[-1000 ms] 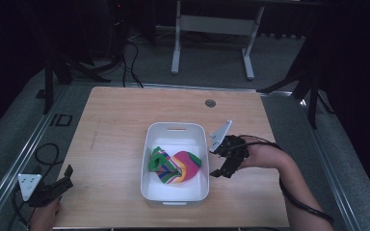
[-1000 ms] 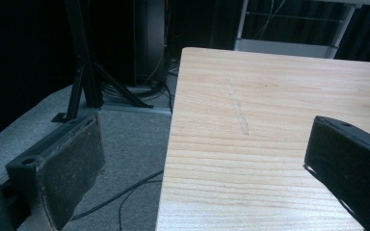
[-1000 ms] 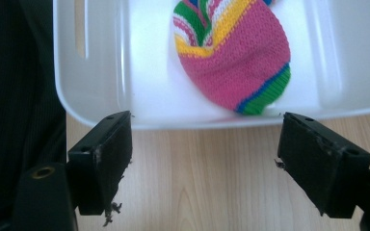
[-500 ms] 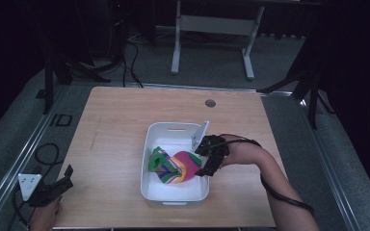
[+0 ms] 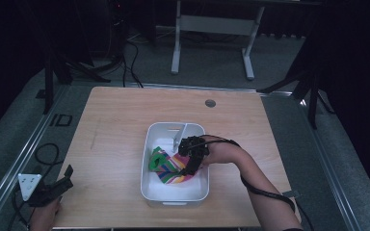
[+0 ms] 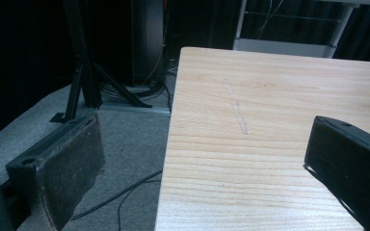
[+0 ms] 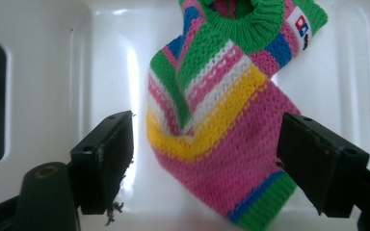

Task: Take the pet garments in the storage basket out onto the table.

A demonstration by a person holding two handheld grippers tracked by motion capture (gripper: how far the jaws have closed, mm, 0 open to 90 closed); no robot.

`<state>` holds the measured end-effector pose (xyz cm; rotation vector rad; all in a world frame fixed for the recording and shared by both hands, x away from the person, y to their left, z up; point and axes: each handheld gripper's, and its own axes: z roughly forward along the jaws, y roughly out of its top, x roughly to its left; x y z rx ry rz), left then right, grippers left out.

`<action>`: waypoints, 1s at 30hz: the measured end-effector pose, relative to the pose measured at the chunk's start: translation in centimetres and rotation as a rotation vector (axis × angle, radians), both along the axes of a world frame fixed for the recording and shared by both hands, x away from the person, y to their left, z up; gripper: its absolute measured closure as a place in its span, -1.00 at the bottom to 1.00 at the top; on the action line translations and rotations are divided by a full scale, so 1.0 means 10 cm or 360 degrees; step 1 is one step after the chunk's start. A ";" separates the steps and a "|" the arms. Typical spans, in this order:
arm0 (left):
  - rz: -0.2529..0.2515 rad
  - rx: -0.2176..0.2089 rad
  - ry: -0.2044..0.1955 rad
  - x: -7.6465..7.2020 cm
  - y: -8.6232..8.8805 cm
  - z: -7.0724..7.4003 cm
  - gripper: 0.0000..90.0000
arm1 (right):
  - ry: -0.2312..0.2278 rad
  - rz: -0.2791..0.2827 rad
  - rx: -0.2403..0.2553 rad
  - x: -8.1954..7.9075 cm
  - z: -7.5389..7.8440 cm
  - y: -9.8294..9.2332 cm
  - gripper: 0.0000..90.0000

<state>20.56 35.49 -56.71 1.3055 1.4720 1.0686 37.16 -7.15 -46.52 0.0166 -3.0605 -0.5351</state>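
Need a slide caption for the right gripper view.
Right gripper open above a striped knitted garment lying in a white bin.

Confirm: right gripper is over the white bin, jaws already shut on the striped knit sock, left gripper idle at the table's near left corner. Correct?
One error: the right gripper is not shut. The right gripper view shows its jaws open, one on each side of the striped knit sock, not yet clamping it. The rest holds: in the high view it is over the white bin, and the left gripper sits idle at the table's near left corner.
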 end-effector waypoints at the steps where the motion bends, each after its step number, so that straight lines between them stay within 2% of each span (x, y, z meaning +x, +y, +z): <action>1: -0.0001 -0.0001 0.0000 0.00 0.00 0.00 -0.98 | -0.0003 0.0006 -0.0011 0.01 -0.03 0.02 -0.52; 6: -0.0001 -0.0001 0.0003 0.00 0.00 0.00 -0.98 | 0.0001 0.0018 -0.0086 0.00 -0.15 0.13 -0.46; 9: 0.0000 0.0000 0.0002 0.00 0.00 0.00 -0.98 | -0.0038 0.0024 -0.0120 -0.02 -0.20 0.18 -0.32; 11: 0.0000 0.0000 0.0002 0.00 0.00 0.00 -0.98 | -0.0045 0.0014 -0.0142 -0.02 -0.23 0.21 -0.06; 12: 0.0001 -0.0001 0.0003 0.00 0.00 0.00 -0.98 | -0.0064 0.0013 -0.0158 -0.03 -0.25 0.22 0.01; 13: 0.0000 -0.0001 0.0003 0.00 0.00 0.00 -0.98 | -0.0076 0.0007 -0.0169 -0.03 -0.26 0.22 0.36; 15: 0.0001 -0.0003 0.0004 0.00 0.00 0.00 -0.98 | -0.0084 0.0003 -0.0182 -0.04 -0.25 0.23 0.72; 22: 0.0001 -0.0004 0.0011 0.00 0.00 0.00 -0.98 | -0.0097 -0.0014 -0.0109 -0.04 -0.08 0.19 0.79; 23: 0.0001 -0.0004 0.0011 0.00 0.00 0.00 -0.98 | -0.0098 -0.0021 -0.0093 -0.04 -0.04 0.18 0.79; 24: 0.0001 -0.0003 0.0013 0.01 0.00 0.00 -0.98 | -0.0120 -0.0035 -0.0059 -0.05 0.08 0.15 0.80; 30: 0.0005 -0.0004 0.0014 0.01 0.00 0.00 -0.98 | -0.0162 -0.0042 0.0023 -0.08 0.33 0.09 0.80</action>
